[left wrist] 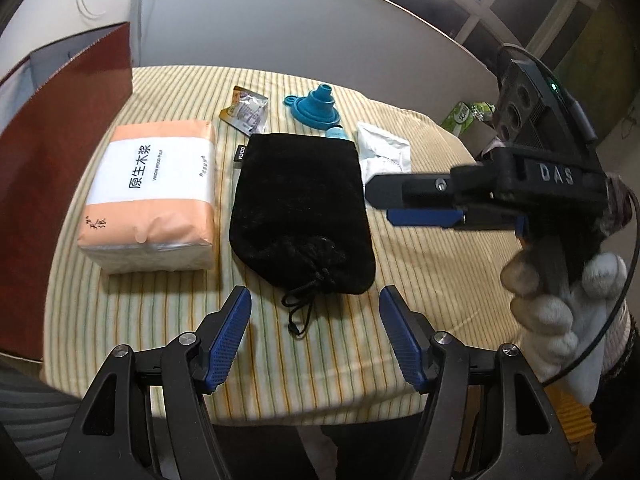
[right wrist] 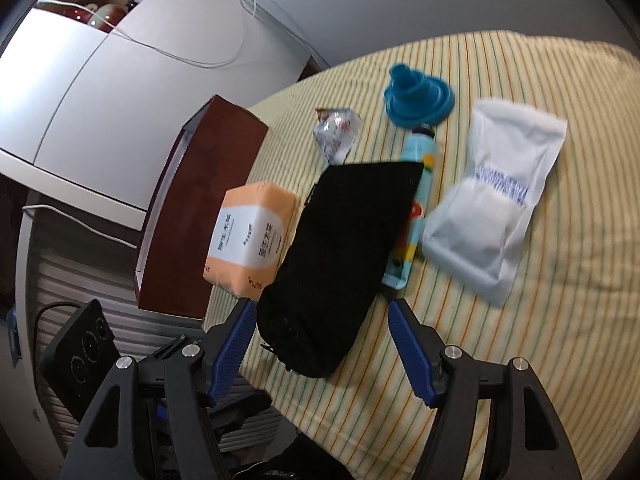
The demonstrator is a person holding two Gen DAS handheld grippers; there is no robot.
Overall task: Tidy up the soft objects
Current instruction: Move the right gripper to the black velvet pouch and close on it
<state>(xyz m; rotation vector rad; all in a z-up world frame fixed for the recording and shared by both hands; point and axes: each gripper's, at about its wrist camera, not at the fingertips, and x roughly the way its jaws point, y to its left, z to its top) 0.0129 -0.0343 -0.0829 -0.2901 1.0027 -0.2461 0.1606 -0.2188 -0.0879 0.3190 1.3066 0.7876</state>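
Note:
A black drawstring pouch (left wrist: 302,216) lies flat in the middle of the striped cloth; it also shows in the right wrist view (right wrist: 340,256). An orange tissue pack (left wrist: 154,196) lies to its left (right wrist: 250,236). A white soft packet (left wrist: 384,150) lies to its right (right wrist: 496,200). A light blue tube (right wrist: 412,204) lies half under the pouch. My left gripper (left wrist: 314,312) is open and empty, just before the pouch's drawstring end. My right gripper (right wrist: 322,316) is open and empty over the pouch's near end; it also shows in the left wrist view (left wrist: 378,204), right of the pouch.
A dark red box (left wrist: 60,168) stands at the table's left edge (right wrist: 204,204). A blue folding funnel (left wrist: 318,106) and a foil sachet (left wrist: 246,112) lie at the back. A green carton (left wrist: 464,118) sits off the table at the right.

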